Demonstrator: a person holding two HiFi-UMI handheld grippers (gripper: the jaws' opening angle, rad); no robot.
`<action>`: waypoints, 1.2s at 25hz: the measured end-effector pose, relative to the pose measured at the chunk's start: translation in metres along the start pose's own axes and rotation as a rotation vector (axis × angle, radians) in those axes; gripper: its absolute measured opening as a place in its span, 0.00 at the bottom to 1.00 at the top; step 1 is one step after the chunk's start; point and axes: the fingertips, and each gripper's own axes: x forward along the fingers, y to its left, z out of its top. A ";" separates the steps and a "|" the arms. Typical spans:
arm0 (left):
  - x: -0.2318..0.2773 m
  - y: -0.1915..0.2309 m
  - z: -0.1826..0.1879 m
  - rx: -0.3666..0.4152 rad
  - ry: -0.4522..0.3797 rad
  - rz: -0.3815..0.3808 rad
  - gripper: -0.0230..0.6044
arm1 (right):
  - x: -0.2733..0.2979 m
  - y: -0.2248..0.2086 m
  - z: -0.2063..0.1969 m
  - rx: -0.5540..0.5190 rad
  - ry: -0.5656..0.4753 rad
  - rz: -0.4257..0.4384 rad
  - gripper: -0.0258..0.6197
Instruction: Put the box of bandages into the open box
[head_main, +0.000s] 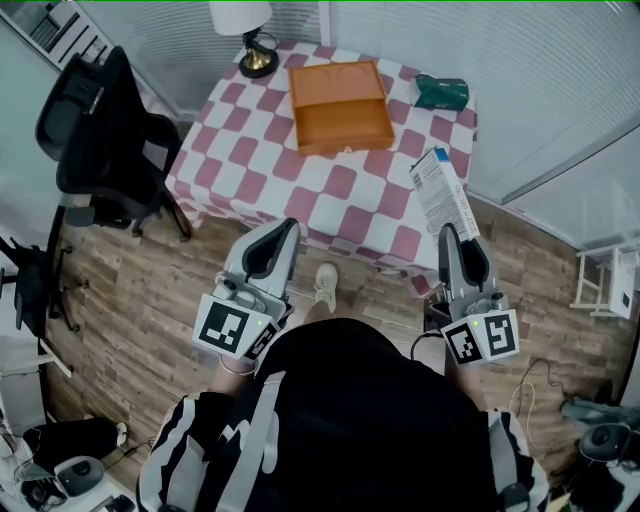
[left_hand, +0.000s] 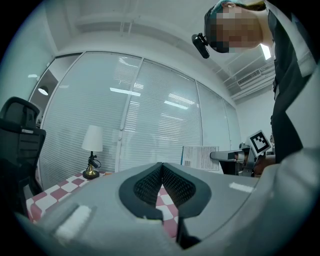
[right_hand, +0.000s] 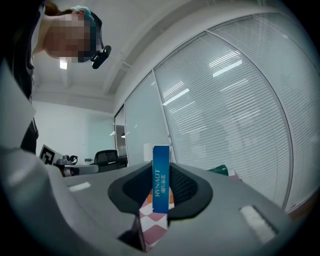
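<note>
Ahead of both jaws, a table (head_main: 345, 185) in pink-and-white checks. At its far left corner, well ahead of the left jaws and slightly left, a lamp (head_main: 248, 35) with white shade and brass base. At the far right corner, ahead of the right jaws, a dark green packet (head_main: 442, 92). Left of the left jaws, a black chair (head_main: 105, 140) on wood floor (head_main: 130, 300). Between the jaws, a pale shoe (head_main: 325, 287).

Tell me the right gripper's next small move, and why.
Probably carry the bandage box forward and left toward the orange box. The right gripper clamps it by the table's near right edge, while the orange box lies open at the far side.
</note>
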 end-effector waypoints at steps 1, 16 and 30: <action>0.005 0.002 0.000 0.000 0.001 -0.004 0.03 | 0.004 -0.002 0.001 -0.001 -0.001 -0.003 0.15; 0.051 0.053 0.002 -0.015 0.018 -0.026 0.03 | 0.066 -0.014 0.001 -0.003 0.015 -0.025 0.15; 0.094 0.097 0.011 -0.009 0.016 -0.070 0.03 | 0.121 -0.019 0.007 -0.011 -0.007 -0.043 0.15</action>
